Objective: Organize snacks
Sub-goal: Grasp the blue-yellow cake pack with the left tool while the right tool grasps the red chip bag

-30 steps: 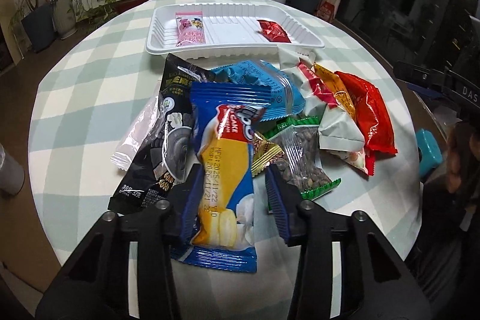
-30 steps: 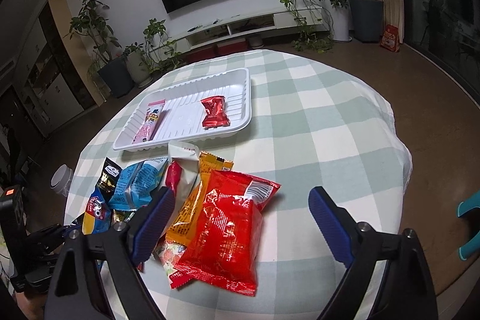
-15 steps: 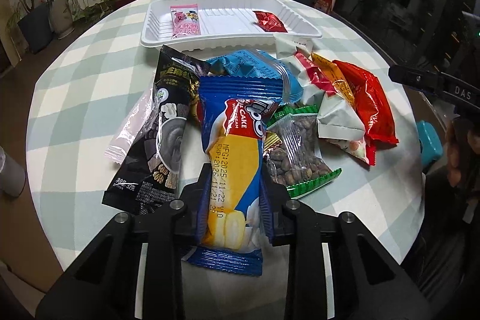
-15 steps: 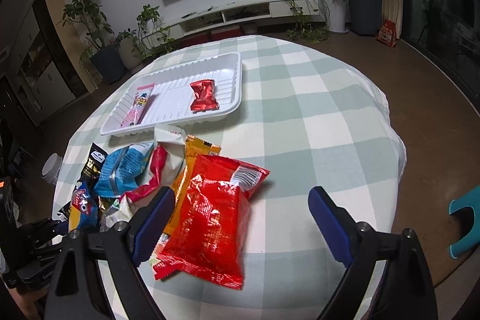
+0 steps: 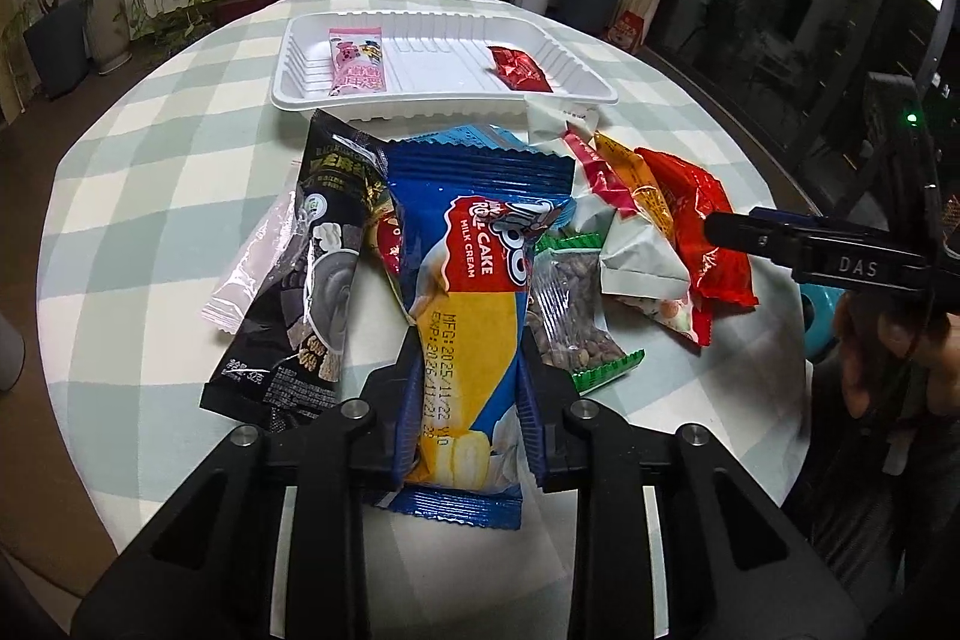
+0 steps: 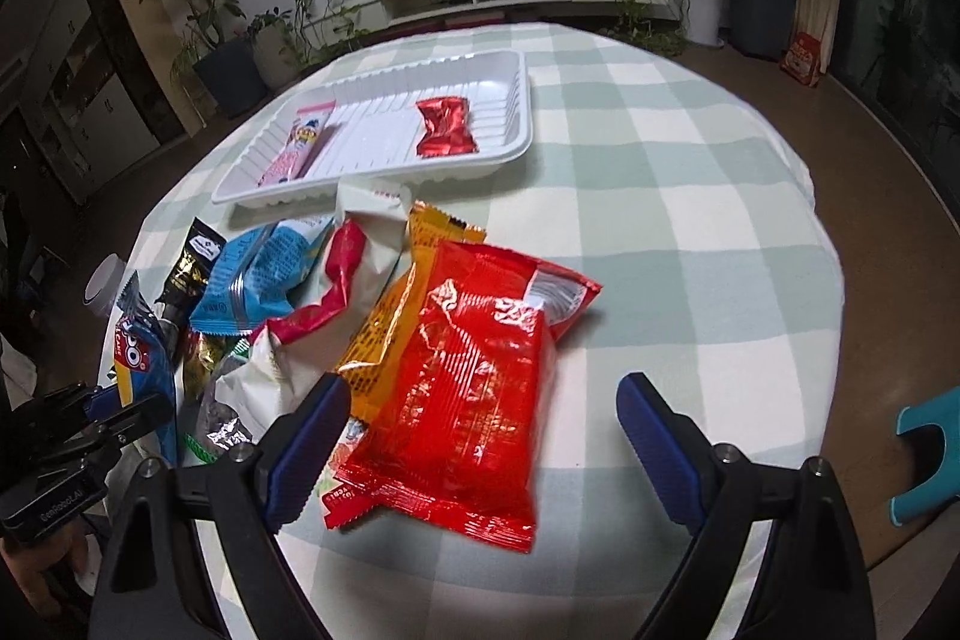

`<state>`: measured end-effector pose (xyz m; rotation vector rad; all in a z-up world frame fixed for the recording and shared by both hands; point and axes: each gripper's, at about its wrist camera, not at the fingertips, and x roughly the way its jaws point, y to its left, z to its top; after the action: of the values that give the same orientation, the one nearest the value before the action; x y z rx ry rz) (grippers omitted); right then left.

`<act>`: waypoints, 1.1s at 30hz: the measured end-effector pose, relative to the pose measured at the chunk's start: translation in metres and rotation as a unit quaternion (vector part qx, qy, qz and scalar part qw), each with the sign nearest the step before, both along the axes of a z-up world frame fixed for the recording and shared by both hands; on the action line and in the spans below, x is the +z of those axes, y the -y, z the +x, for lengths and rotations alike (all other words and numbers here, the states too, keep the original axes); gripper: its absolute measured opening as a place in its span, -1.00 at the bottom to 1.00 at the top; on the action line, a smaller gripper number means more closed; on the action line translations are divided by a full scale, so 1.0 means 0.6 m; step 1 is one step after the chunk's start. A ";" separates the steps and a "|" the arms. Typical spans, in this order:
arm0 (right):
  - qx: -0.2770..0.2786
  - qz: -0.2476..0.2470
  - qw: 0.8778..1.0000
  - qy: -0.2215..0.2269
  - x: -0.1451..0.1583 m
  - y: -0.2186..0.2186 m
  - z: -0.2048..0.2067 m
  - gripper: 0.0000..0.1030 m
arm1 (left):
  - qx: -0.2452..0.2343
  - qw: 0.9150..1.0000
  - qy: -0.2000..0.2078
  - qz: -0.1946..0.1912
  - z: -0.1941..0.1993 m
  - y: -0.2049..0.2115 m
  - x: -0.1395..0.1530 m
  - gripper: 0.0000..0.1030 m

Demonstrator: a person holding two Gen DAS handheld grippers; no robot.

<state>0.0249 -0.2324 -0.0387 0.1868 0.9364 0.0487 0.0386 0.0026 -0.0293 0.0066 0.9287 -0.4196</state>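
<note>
The left hand-held gripper (image 5: 468,400) was closed tightly on the blue roll cake packet (image 5: 474,292), its pads pressing both sides of the packet's near half, at the front of the snack pile on the checked tabletop (image 5: 150,172). The right hand-held gripper (image 6: 480,436) stood wide, holding nothing, with the red snack bag (image 6: 474,382) lying between its fingers. Beyond both, the white tray (image 5: 576,67) held a pink packet (image 5: 355,61) and a small red packet (image 5: 517,67).
</note>
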 end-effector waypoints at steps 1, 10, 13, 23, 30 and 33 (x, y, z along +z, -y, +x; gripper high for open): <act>0.000 0.004 1.000 -0.005 -0.003 0.000 0.002 0.79 | 0.000 1.000 0.000 -0.001 0.000 0.000 0.000 -0.50; 0.009 -0.004 1.000 -0.029 -0.018 -0.007 0.010 0.44 | -0.006 1.000 -0.010 0.000 0.001 0.004 -0.008 -0.50; 0.004 -0.002 0.999 -0.033 -0.020 -0.005 0.011 0.44 | -0.009 1.000 -0.013 0.002 0.002 0.006 -0.010 -0.50; 0.000 0.003 0.999 -0.037 -0.026 0.001 0.018 -0.14 | -0.011 1.000 -0.019 0.006 0.004 0.008 -0.017 -0.50; -0.001 0.007 1.000 -0.026 -0.017 0.006 0.014 -0.32 | -0.011 1.000 -0.022 0.002 0.004 0.006 -0.018 -0.50; -0.006 0.014 1.000 -0.015 -0.010 0.011 0.010 -0.33 | -0.011 1.000 -0.021 0.001 0.004 0.006 -0.017 -0.51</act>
<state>0.0310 -0.2392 -0.0449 0.2193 0.9651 0.0472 0.0409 -0.0007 -0.0396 0.0093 0.9704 -0.4397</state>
